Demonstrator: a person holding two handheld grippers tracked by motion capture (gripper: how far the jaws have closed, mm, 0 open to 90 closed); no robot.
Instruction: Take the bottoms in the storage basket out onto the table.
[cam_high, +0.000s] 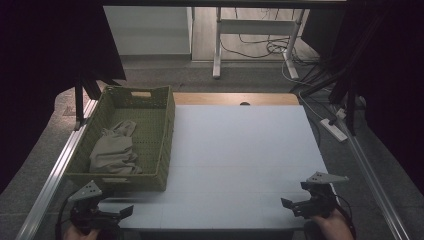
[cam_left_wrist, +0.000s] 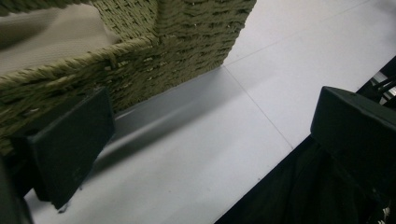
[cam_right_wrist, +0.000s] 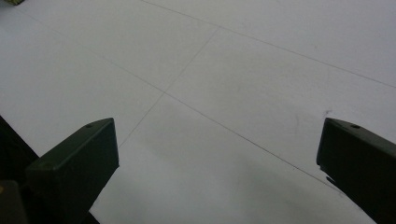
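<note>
**Both grippers idle at near edge; cloth sits in basket**

Left gripper (cam_high: 102, 212): at near-left corner of table (cam_high: 240, 150), just in front of the basket (cam_high: 167, 135). Jaws wide apart, nothing between them. In the left gripper view one jaw is close to the woven near wall (cam_left_wrist: 140, 60); I cannot tell whether it touches.

Right gripper (cam_high: 305, 204): at near-right corner, well apart from the basket. Jaws wide, empty, over bare table top (cam_right_wrist: 224, 84).

Cloth (cam_high: 114, 150): beige, crumpled, lying inside the basket toward its near-left part, below the rim.

Judgement: the cloth looks like the thing to be fetched, and the left gripper is nearest.

Risks from here:
- Left jaw could catch on the near wall when lifting over it and shove the basket, since it starts so low and close.
- Loose folds: a shallow pinch may take only one layer, so the cloth would slip or trail.
- A jaw tip could snag in the weave.
- Dim light makes fold edges hard to judge.
</note>
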